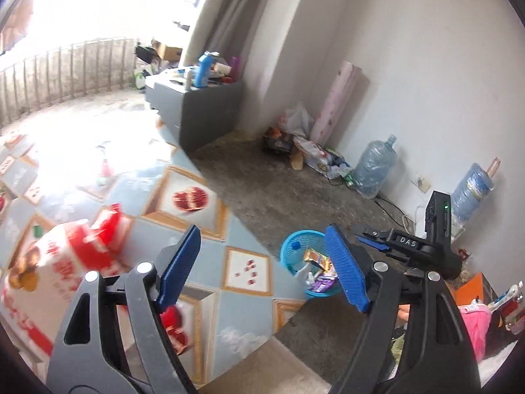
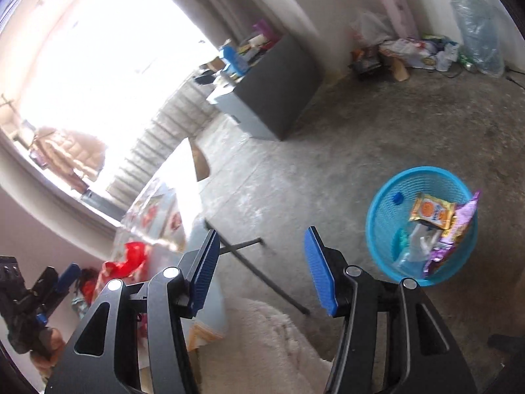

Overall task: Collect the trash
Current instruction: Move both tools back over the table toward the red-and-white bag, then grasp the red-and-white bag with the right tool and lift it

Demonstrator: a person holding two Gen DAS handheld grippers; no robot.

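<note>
My left tool (image 1: 262,266) is wide open, holding nothing, above the tabletop (image 1: 137,177). My right tool (image 2: 261,271) is wide open, holding nothing. The blue basket (image 2: 377,210) stands on the floor (image 2: 328,151), with wrappers (image 2: 433,211) inside.

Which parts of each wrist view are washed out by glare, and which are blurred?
Left wrist view: the window glare bleaches the tablecloth, and the red-and-white bag is blurred. Right wrist view: the window is blown out, while the blue basket stays clear.
</note>
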